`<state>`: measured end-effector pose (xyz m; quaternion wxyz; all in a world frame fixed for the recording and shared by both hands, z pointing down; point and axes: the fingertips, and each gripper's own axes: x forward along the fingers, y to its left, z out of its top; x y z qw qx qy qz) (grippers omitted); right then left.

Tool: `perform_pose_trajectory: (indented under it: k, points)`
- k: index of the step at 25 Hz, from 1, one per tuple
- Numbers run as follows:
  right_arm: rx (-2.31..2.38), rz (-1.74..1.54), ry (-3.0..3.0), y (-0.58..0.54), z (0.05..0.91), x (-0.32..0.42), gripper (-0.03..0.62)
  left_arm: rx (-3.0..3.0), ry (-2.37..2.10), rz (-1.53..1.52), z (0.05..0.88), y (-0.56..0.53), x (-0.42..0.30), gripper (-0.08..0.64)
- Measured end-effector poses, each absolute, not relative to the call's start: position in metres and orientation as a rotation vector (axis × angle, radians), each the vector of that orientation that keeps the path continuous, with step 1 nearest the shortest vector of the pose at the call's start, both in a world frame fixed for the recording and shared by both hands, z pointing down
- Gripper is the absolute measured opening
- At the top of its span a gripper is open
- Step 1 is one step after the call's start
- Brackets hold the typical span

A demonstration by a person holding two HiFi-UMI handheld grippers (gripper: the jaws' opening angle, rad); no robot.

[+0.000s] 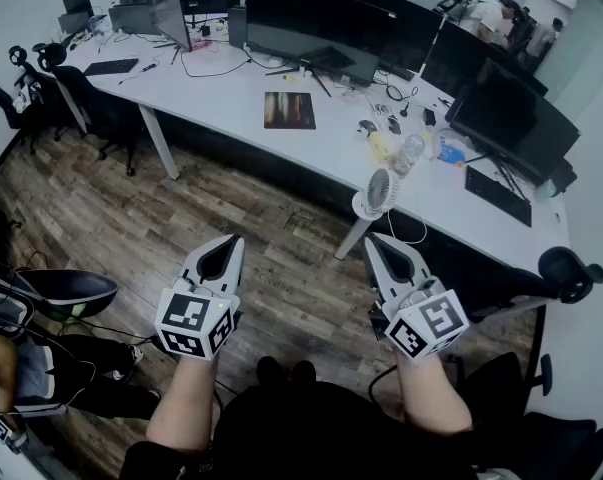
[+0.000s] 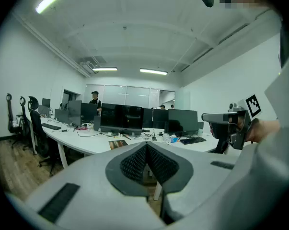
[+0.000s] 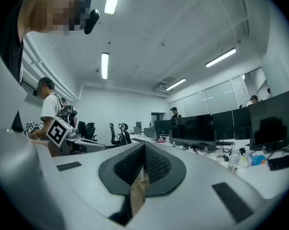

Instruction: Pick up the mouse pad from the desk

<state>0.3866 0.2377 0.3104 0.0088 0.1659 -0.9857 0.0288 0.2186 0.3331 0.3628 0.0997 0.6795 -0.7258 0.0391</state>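
The mouse pad (image 1: 289, 109) lay on the desk (image 1: 221, 93), a monitor (image 1: 311, 23) at its 12 o'clock. Toward its 4 o'clock stood a fan (image 1: 379, 192), a keyboard (image 1: 498, 195) beyond it.

Pale grey shells on the left gripper (image 1: 231, 246) and right gripper (image 1: 376, 243), dark ribbed pads (image 2: 134, 164) inside the jaws, black-and-white square-marker cubes (image 1: 194, 323) behind; the person wears dark clothing (image 1: 311, 428)

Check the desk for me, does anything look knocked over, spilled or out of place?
Nothing stands out. The mouse pad lies flat on the desk, and the small fan stands upright at its front edge.
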Motion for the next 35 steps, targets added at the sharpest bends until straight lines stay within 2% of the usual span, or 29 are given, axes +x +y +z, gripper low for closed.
perform_pose_trajectory:
  k: [25, 35]
  points:
    - [0.500, 0.207, -3.092, 0.216, 0.326, 0.485, 0.003, 1.966, -2.228, 0.171, 0.358, 0.316, 0.291, 0.009]
    - [0.467, 0.266, -3.103, 0.199, 0.334, 0.500, 0.003, 1.964, -2.236, 0.201, 0.357, 0.301, 0.311, 0.009]
